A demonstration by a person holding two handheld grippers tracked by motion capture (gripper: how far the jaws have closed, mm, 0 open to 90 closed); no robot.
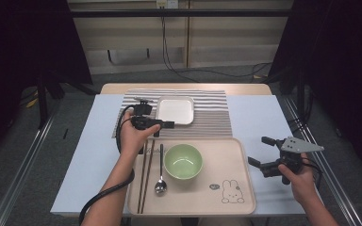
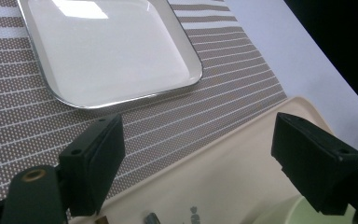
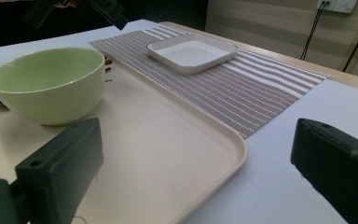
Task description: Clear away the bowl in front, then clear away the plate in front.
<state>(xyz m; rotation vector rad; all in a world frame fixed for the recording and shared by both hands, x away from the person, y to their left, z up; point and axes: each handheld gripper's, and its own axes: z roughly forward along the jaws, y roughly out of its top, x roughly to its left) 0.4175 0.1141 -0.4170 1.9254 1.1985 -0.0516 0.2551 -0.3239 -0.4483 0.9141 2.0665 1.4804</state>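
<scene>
Your left hand-held gripper (image 1: 169,125) hovers just left of centre in the high view, over the top edge of the cream tray (image 1: 245,188), pointing toward the white square plate (image 1: 175,111) on the striped placemat (image 1: 212,117). Its jaws are released and nothing sits between them; in the left gripper view the plate fills the upper left, apart from both pads. Your right hand-held gripper (image 1: 259,153) waits at the right of the frame beside the tray, jaws spread wide and likewise gripping nothing. On the tray, the green bowl (image 1: 183,161) sits in the middle, with the spoon (image 1: 160,181) and a pair of chopsticks (image 1: 145,176) lying to its left. The step in hand looks like a reach for the plate, though it could equally be a retreat from the cutlery; one frame leaves that unsettled. If the plate is your target, the next move calls for lowering the jaws to straddle its near rim, which is thin and shallow, so come in level and close gently on the bench.
</scene>
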